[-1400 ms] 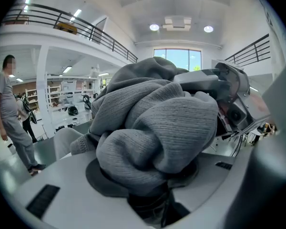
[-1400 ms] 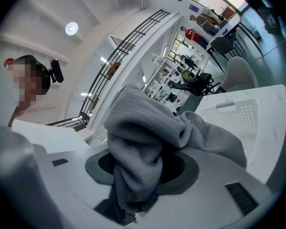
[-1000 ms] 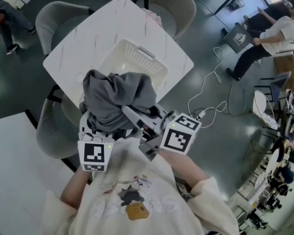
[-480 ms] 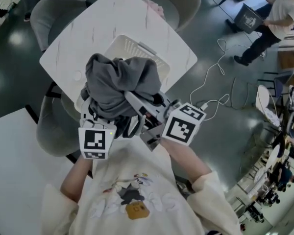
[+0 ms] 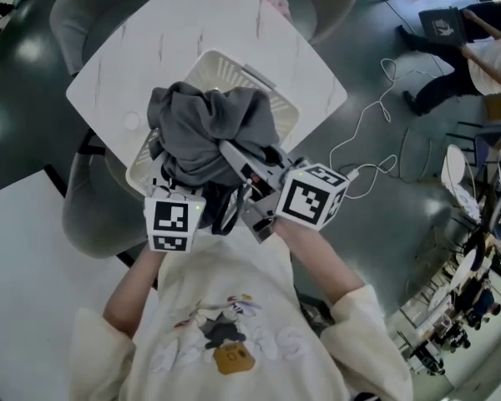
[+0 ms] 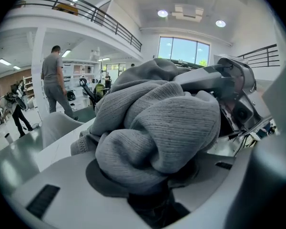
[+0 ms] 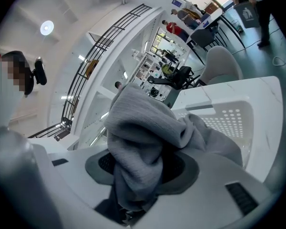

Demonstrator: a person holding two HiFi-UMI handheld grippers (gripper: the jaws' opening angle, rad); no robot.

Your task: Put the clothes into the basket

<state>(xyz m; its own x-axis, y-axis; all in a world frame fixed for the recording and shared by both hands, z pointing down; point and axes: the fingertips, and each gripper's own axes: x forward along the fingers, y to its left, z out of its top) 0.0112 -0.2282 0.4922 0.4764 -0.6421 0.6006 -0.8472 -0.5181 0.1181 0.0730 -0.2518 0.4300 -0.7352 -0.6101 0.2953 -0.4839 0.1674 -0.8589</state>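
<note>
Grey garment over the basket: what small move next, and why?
Probably lower both hands slightly: the grey garment, clamped in the left gripper and right gripper, hangs bunched over the near half of the white basket, so it should sink inside before release.

Matt ribbed knit — grey garment (image 5: 209, 132), perforated smooth plastic — basket (image 5: 234, 69), smooth marble-look table (image 5: 150, 57)

My left gripper (image 5: 169, 184) and right gripper (image 5: 246, 170) both clamp a bunched grey garment (image 5: 207, 128) over the near part of the white basket (image 5: 263, 86) on the table (image 5: 150, 48).
</note>
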